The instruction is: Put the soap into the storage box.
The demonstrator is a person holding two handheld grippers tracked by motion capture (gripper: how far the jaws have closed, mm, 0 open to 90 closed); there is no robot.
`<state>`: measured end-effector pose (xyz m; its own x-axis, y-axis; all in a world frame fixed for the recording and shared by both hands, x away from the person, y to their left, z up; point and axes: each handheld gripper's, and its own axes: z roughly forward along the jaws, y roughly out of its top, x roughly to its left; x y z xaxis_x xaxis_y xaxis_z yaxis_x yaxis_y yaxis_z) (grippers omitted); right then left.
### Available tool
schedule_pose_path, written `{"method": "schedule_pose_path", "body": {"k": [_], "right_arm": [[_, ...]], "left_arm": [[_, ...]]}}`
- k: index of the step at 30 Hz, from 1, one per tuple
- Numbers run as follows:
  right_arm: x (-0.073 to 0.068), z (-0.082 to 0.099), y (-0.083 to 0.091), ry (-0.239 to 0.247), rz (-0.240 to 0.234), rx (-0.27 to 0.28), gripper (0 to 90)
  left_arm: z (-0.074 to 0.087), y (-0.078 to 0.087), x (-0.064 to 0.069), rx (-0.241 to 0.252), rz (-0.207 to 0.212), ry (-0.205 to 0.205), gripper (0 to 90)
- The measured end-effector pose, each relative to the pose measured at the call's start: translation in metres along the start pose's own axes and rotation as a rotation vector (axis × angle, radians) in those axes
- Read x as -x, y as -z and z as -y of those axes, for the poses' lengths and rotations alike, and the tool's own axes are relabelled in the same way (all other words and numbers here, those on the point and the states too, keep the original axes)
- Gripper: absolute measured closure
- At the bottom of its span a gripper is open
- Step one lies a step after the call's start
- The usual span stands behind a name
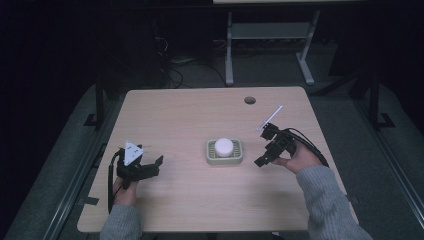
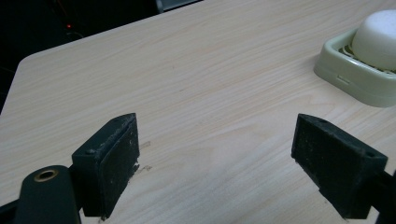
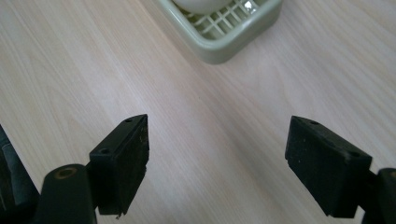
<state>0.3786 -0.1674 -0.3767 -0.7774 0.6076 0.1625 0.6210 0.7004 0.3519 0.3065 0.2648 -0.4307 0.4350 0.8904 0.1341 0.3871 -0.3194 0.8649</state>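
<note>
- We see, from the high view, a pale wooden table (image 1: 190,200) with a person seated at its near edge, a grey sleeve at each side and a pair of black tongs in each hand.
- Near the middle of the table sits a pale green soap dish (image 1: 225,159) with a slatted grid floor, and a round white bar of soap (image 1: 223,147) rests in it.
- The left tongs (image 1: 152,167) hover low over the table, well to the left of the dish. In the left gripper view their jaws stand wide apart with only bare wood between them, and the soap dish (image 2: 348,79) and soap (image 2: 379,37) lie farther off at the upper right.
- The right tongs (image 1: 265,145) are just beside the dish on its right, angled toward it. In the right gripper view their jaws also stand wide apart and hold nothing, with a corner of the soap dish (image 3: 219,44) just ahead.
- We judge that this is the approach step: neither pair of tongs touches the dish or the soap yet.
- We judge that the next move calls for the right tongs, being nearer, to advance and straddle the soap or the dish wall before closing. The soap looks smooth and rounded, so a centred, gentle squeeze seems wise, perhaps with the left tongs steadying the dish.
</note>
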Motion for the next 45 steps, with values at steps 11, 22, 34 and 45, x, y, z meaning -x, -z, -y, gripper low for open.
{"method": "schedule_pose_path", "body": {"k": [11, 22, 34, 45], "right_arm": [[0.003, 0.024, 0.004, -0.029, 0.008, 0.013, 21.3], [0.006, 0.056, 0.005, -0.064, 0.015, 0.034, 21.4], [0.001, 0.079, 0.004, -0.081, 0.025, 0.065, 21.6], [-0.006, 0.101, 0.0, -0.101, 0.022, 0.088, 21.6]], "left_arm": [[0.0, 0.0, 0.0, -0.002, -0.001, 0.002, 14.8], [0.0, 0.0, 0.001, -0.002, 0.001, 0.0, 14.8], [0.0, 0.0, 0.002, -0.006, 0.003, -0.002, 14.8], [0.0, -0.001, 0.004, -0.007, 0.008, -0.004, 14.8]]}}
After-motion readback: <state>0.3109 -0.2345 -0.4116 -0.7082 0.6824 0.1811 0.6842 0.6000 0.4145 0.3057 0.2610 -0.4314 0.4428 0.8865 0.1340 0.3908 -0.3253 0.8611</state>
